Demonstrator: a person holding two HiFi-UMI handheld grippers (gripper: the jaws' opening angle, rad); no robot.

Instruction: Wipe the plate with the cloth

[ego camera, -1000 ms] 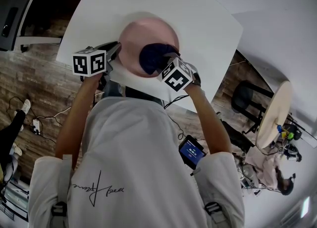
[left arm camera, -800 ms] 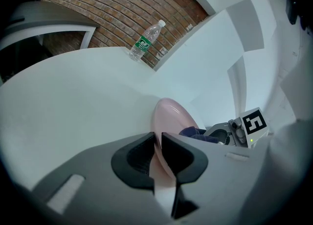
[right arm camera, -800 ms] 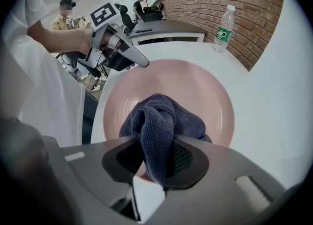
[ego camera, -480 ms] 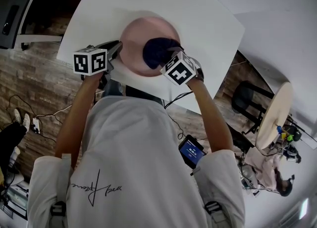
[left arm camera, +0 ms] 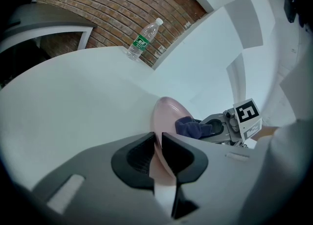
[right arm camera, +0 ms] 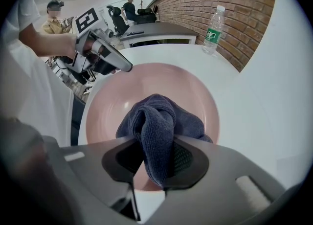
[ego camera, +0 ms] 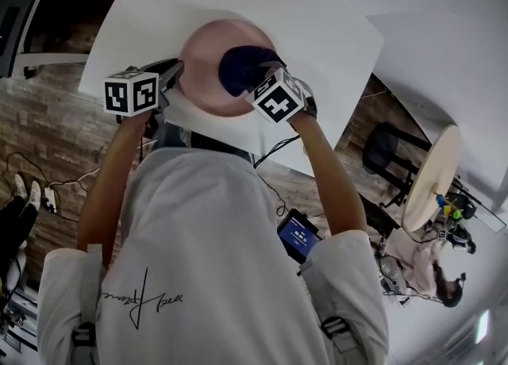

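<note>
Left tool point(left arm camera: 159, 140) clamps round pink plate point(left arm camera: 167, 114) rim; right tool point(right arm camera: 155, 146) grips dark blue cloth point(right arm camera: 157, 114). Clear green-labelled plastic bottle point(right arm camera: 213, 23), plate's 1 o'clock, white worktop point(right arm camera: 266, 101); print illegible.

Even bright light, fisheye-warped edges

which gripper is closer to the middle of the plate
Right. The right gripper holds the cloth down on the middle of the plate. The left gripper is out at the edge, clamped on the plate's rim.
</note>
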